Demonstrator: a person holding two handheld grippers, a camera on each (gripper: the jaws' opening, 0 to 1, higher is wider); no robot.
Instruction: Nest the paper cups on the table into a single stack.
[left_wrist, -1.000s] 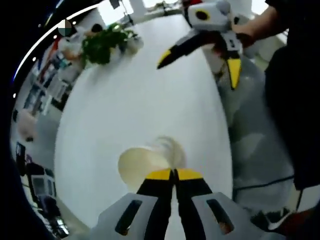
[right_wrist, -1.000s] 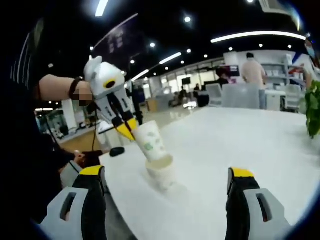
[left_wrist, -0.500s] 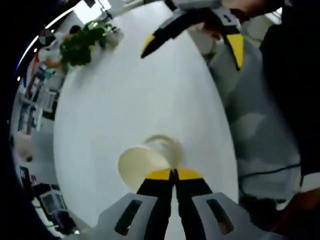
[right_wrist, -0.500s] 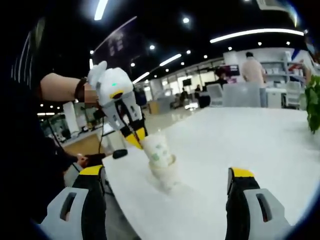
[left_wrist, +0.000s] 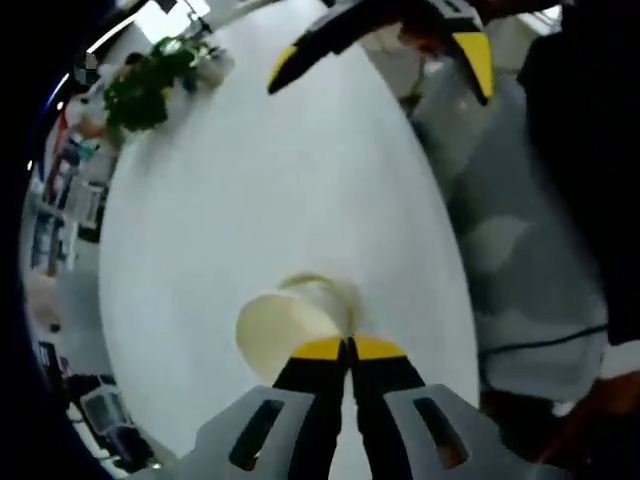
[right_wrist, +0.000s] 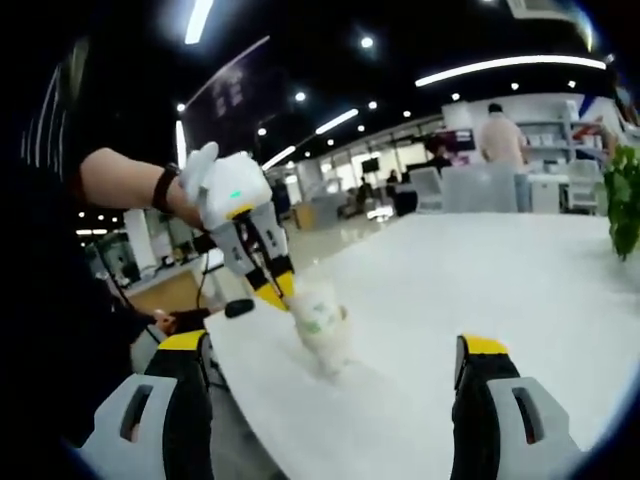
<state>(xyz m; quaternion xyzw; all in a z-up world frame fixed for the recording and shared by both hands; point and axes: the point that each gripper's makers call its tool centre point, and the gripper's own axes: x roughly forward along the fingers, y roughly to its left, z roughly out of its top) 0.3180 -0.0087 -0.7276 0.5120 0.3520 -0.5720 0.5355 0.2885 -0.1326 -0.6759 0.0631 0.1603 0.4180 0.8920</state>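
My left gripper (left_wrist: 349, 347) is shut on the rim of a cream paper cup (left_wrist: 278, 327) whose open mouth faces the camera. It sits down inside a second cup (left_wrist: 325, 292) standing on the white table (left_wrist: 250, 180). In the right gripper view the left gripper (right_wrist: 275, 290) slants down from a person's hand and pinches the printed upper cup (right_wrist: 314, 308), which is sunk most of the way into the lower cup (right_wrist: 330, 355). My right gripper (right_wrist: 333, 348) is open and short of the cups. It also hangs open over the table's far end (left_wrist: 385, 50).
A potted green plant (left_wrist: 140, 85) stands at the table's far end, also at the right edge (right_wrist: 625, 200). The table edge runs close beside the cups, with grey floor (left_wrist: 510, 250) beyond. A person (right_wrist: 505, 135) and chairs stand behind the table.
The left gripper has lowered its cup deeper into the cup standing on the table. The right gripper has stayed open and nearly still.
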